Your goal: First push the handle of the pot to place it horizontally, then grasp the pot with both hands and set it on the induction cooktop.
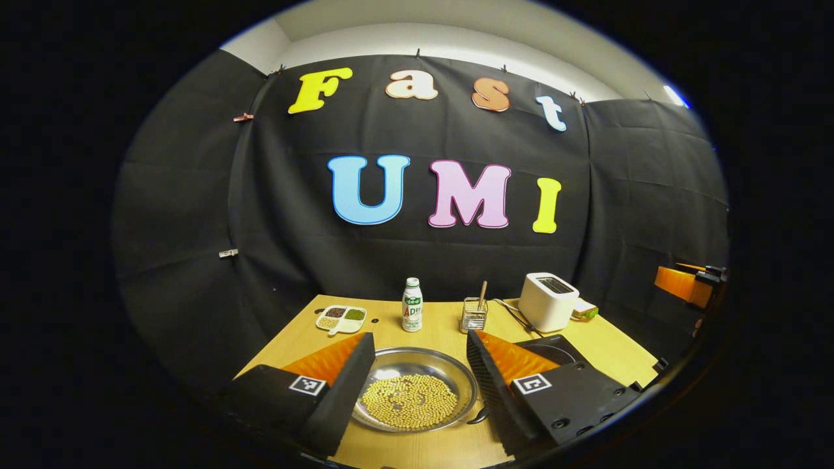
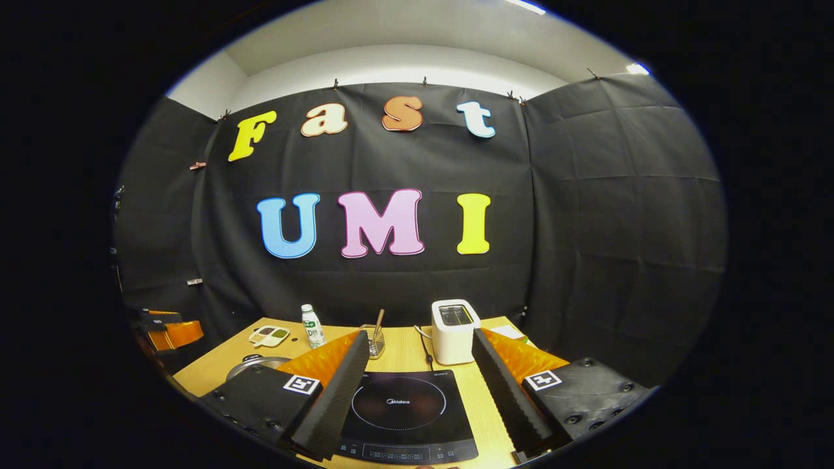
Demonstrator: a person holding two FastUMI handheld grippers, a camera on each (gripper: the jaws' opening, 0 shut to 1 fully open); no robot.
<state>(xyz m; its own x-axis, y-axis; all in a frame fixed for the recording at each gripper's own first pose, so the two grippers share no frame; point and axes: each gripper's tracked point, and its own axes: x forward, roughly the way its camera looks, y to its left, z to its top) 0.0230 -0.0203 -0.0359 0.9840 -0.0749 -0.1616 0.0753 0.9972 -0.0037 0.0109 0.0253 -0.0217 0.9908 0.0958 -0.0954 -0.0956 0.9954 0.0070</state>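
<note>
The pot (image 1: 417, 391) is a shallow steel pan with yellow beans inside, sitting on the wooden table close in front of my left gripper (image 1: 420, 335). That gripper is open, its fingers spread to either side of the pot and holding nothing. A dark bit of the handle (image 1: 480, 415) shows at the pot's near right rim, mostly hidden by a finger. The black induction cooktop (image 2: 399, 404) lies flat right before my right gripper (image 2: 420, 335), which is open with nothing in it. The pot's rim (image 2: 260, 360) peeks out left of the cooktop (image 1: 554, 352).
At the back of the table (image 1: 443, 326) stand a divided dish (image 1: 341, 318), a small bottle (image 1: 412, 305), a wire holder with a stick (image 1: 474, 314) and a white toaster (image 1: 548, 301). Its cord runs toward the cooktop. The other gripper shows at the right edge (image 1: 690, 283).
</note>
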